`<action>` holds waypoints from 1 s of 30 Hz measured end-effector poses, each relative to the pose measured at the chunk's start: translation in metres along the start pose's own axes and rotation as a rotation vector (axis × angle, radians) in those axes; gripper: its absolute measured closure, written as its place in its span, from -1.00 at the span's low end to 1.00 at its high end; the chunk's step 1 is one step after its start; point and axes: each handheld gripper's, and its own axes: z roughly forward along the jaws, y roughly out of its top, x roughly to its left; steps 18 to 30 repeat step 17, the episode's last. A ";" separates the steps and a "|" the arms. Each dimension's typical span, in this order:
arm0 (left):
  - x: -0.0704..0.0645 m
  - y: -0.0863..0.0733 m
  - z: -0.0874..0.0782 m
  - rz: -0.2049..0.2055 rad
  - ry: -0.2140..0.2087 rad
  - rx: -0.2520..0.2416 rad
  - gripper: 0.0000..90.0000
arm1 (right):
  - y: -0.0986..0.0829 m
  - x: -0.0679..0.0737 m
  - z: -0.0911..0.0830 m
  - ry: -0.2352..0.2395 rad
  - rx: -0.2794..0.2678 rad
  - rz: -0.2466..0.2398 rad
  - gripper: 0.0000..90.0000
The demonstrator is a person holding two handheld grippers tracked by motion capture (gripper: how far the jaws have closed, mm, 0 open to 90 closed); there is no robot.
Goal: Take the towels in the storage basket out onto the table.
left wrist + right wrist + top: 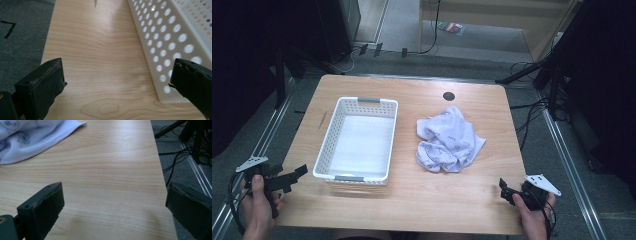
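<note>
A crumpled white cloth (449, 141) with a faint printed pattern lies right of the table's middle; its hemmed corner (30, 140) reaches into the right gripper view's upper left. A white perforated basket (358, 140) stands empty left of the cloth, its holed side wall (165, 42) close to the left gripper's far jaw. My left gripper (294, 176) hovers at the table's front left corner, open, nothing between its jaws. My right gripper (507, 192) is held at the front right corner, open and empty, well short of the cloth.
The wooden table (422, 200) has a round cable hole (448, 96) near its back edge. Grey carpet, metal rails and loose cables (532, 120) surround it. The right edge of the table (160, 170) runs close by the right gripper.
</note>
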 end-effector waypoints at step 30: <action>-0.006 -0.021 0.007 0.053 0.063 -0.089 -1.00 | -0.001 0.000 -0.001 0.008 -0.011 -0.006 -0.96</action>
